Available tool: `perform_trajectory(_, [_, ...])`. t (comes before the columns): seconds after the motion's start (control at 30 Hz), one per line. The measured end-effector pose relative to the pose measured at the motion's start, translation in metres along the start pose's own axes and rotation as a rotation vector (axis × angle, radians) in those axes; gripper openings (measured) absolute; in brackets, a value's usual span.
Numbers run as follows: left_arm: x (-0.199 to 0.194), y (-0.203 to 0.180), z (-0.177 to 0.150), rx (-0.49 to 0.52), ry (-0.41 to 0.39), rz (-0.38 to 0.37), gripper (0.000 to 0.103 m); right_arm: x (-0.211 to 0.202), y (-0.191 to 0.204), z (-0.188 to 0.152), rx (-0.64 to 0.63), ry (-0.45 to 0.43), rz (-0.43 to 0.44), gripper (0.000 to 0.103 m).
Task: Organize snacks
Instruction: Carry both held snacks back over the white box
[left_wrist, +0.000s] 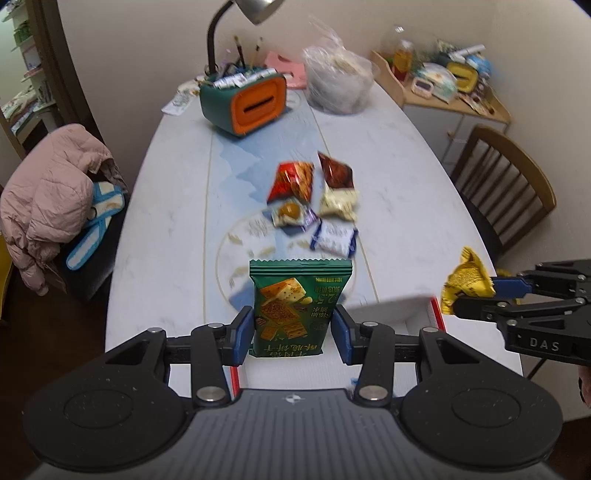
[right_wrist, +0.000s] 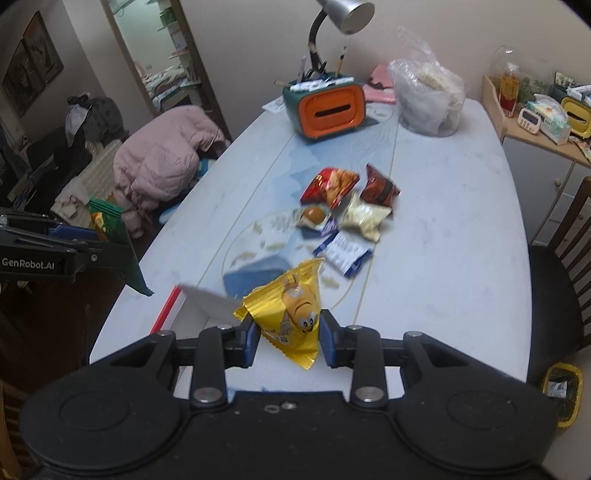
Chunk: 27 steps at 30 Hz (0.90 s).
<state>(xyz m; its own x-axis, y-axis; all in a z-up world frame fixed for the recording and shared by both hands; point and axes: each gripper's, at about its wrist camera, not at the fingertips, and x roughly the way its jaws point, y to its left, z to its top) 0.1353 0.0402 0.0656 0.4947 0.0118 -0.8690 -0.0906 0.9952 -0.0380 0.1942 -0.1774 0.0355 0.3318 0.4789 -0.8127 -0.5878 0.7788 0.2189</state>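
Below, the white box (left_wrist: 413, 314) (red-edged) looks empty; each hand-held gripper clamps a packet: left (left_wrist: 293, 325) green (left_wrist: 291, 306), right (right_wrist: 288, 334) yellow (right_wrist: 291, 314).

Left hand-held gripper (left_wrist: 293, 330) clamps green cracker packet (left_wrist: 293, 306) above table (left_wrist: 166, 221)

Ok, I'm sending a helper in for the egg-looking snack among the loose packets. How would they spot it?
Start at the orange-fronted box at the table's far end and come toward the loose cluster of packets mid-table. The egg snack lies at the cluster's left edge, just below the red chip bag. It alone is a clear wrapper showing a round brown ball.
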Motion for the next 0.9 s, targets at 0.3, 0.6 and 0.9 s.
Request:
perform_trajectory(0.3, [0.017, -0.007, -0.054, 0.016, 0.099, -0.026, 0.044, 0.015, 0.016, -0.044, 0.002, 0.074, 0.011, 0.033])
perform_trajectory(0.6, [0.052, -0.008, -0.096, -0.004, 0.183, -0.017, 0.044, 0.051, 0.028, -0.085, 0.019, 0.172, 0.015, 0.033])
perform_trajectory(0.9, [0.087, -0.020, -0.113, 0.028, 0.235, 0.012, 0.044, 0.092, 0.033, -0.114, 0.033, 0.255, -0.011, 0.033])
